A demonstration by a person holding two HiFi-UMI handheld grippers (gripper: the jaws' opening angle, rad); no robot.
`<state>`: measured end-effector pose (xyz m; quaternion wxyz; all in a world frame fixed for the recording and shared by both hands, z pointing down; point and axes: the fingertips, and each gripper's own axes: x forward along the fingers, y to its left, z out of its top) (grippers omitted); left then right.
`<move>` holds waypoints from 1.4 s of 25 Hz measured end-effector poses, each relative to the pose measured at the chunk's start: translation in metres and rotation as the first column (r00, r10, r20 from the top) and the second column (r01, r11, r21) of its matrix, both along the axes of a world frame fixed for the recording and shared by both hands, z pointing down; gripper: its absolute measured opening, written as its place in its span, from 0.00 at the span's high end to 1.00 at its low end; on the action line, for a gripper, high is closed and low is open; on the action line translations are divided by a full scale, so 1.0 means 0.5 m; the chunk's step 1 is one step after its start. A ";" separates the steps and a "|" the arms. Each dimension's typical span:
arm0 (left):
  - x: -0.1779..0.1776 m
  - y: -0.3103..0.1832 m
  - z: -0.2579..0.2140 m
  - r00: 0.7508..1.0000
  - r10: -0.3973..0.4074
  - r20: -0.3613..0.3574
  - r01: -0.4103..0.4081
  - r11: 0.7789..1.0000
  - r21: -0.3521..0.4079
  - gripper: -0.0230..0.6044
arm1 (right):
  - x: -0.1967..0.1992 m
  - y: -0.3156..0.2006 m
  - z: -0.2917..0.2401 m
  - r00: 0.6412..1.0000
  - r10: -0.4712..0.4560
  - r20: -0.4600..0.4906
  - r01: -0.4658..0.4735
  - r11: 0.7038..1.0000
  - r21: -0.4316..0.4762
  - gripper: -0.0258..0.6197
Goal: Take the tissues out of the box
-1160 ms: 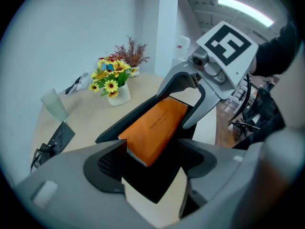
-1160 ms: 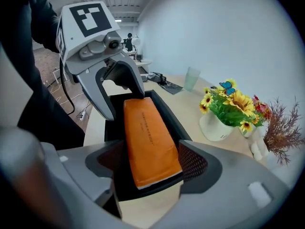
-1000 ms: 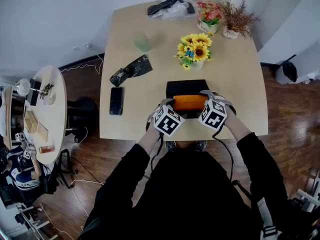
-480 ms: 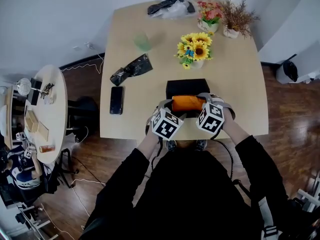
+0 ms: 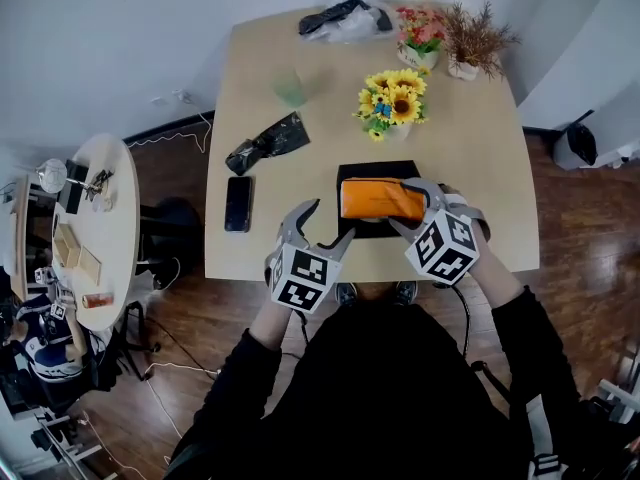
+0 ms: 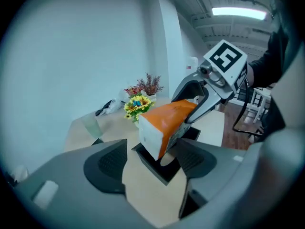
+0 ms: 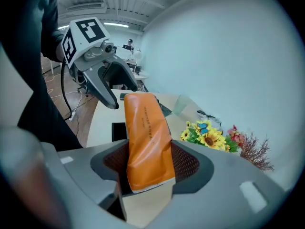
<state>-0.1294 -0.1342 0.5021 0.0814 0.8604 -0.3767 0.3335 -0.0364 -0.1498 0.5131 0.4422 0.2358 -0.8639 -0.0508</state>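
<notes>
Tissue pack (image 5: 380,199), orange, hangs tilted above the black box (image 5: 365,171) near the table (image 5: 470,148) front edge. Right gripper (image 5: 415,206) points steeply down; its jaws have just closed and clamp the pack's right end. Left gripper (image 5: 330,220) is near-left, clear of the pack, jaws apart and empty. The pack hides most of the box interior.

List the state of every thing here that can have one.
tissue pack: raised over the black box, tilted, gripped at one end.
black box: open-topped, resting on the table.
right tongs: shut on the tissue pack; have just been closing.
left tongs: open, nothing between them.
phone: lying flat, screen dark.
</notes>
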 end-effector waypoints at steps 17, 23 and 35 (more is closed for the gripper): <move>0.227 0.049 -0.127 0.932 0.352 -0.085 -0.333 0.926 0.179 0.67 | 0.180 0.093 -0.127 0.950 0.294 0.103 -0.304 0.948 0.097 0.54; 0.330 0.070 -0.121 0.872 0.481 -0.088 -0.460 0.868 0.184 0.70 | 0.284 0.132 -0.125 0.908 0.413 0.073 -0.419 0.901 0.108 0.54; 0.473 0.091 -0.053 0.815 0.575 -0.067 -0.568 0.817 0.094 0.72 | 0.424 0.169 -0.070 0.865 0.502 -0.010 -0.501 0.863 0.065 0.54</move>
